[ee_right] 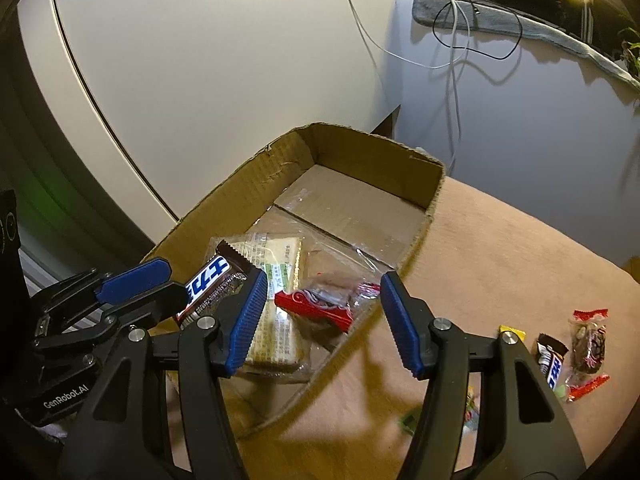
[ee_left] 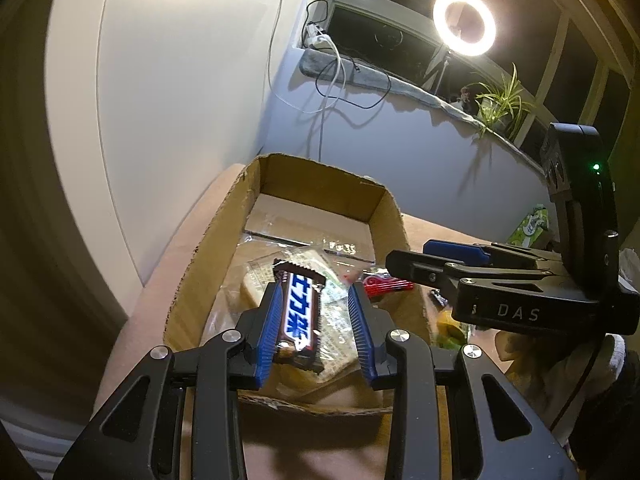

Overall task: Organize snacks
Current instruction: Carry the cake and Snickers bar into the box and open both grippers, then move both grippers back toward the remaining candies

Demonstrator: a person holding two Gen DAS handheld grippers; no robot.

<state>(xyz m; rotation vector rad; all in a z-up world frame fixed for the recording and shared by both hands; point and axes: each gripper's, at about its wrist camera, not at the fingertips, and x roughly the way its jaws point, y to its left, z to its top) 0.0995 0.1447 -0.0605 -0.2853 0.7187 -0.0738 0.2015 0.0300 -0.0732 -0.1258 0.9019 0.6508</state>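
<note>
brown table (ee_right: pixel 500 248) bears cardboard box (ee_right: pixel 248 196); left gripper (ee_left: pixel 316 320) apart around chocolate bar (ee_left: pixel 298 312).

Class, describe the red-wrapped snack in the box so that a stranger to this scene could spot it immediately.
Find the open cardboard box on the tan surface. At its near end, beside the pale cracker packet and against the box's right wall, lies the red-wrapped snack. It alone is bright red with white swirls and a clear crinkled end.

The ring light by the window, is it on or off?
On. The ring light glows bright white against the dark window.
</note>
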